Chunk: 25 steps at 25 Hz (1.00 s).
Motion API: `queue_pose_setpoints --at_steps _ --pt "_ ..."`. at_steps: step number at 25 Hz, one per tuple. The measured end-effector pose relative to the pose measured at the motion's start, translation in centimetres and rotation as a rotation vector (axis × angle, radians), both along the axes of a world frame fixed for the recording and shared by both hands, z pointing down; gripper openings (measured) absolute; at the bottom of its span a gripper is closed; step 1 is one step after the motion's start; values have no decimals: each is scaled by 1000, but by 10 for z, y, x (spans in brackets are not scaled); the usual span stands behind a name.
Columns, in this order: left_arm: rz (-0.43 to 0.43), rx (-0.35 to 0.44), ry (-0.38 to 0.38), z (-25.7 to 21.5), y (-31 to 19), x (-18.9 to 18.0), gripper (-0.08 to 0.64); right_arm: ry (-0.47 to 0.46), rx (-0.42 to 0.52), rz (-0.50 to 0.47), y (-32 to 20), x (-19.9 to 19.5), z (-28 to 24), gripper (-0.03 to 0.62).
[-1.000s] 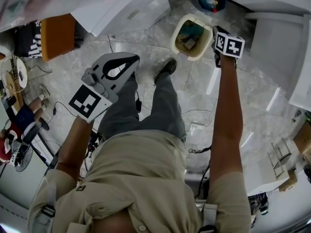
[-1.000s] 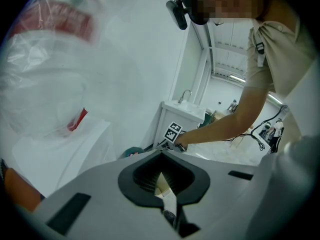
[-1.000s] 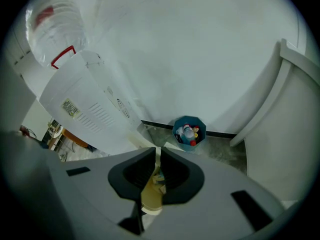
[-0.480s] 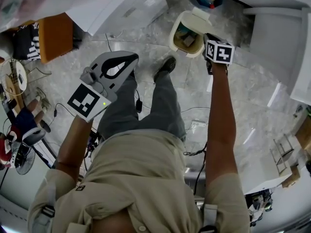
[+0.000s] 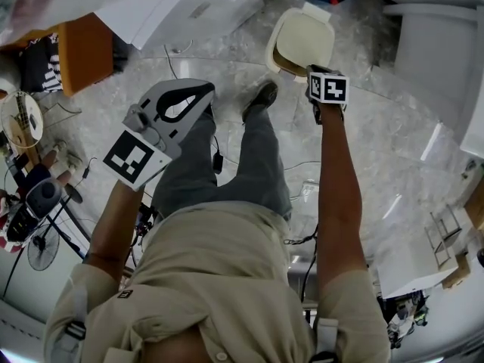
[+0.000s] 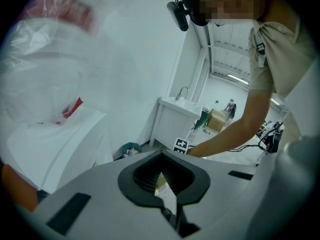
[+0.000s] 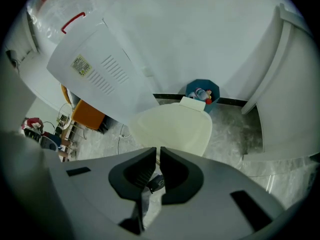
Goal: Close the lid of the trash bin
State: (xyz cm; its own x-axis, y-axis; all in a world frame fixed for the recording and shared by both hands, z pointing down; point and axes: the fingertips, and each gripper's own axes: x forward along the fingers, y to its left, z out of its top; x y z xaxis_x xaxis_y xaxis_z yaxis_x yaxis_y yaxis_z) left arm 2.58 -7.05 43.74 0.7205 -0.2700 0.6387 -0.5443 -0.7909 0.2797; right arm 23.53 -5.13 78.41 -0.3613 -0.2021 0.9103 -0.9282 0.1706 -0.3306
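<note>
The left gripper (image 6: 161,153) is close to the person, by the knee at 10 o'clock. Its jaws are pressed together and hold nothing. It is well away from the bin.

The right gripper (image 7: 157,152) is out on a straight arm at 1 o'clock. Its jaws are almost together, with only a thin slit between them, and nothing is in them. The tips are at the near edge of the lid (image 7: 172,126), by its 5 o'clock corner. I cannot tell if they touch it.

The lid lies nearly flat on the bin (image 5: 271,53). The bin stands on the floor (image 5: 378,150) at 12 o'clock, just past the shoe (image 5: 259,101). A dark gap shows under the lid's near edge at 7 o'clock, so I think it is not all the way down yet.

Some things could go wrong. A push at one corner may leave the lid crooked and a bit open. The tips are thin and the lid is smooth, so they could slip off. The floor looks shiny, so a hard push could slide or tip the bin toward the tub (image 7: 202,94) behind it at 12 o'clock.
</note>
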Motion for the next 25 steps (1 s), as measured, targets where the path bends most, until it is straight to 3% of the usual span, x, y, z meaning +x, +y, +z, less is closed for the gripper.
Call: queue_pose_setpoints --at_steps 25 --pt "-20 -86 -61 70 28 -29 15 46 -167 -60 60 -24 130 38"
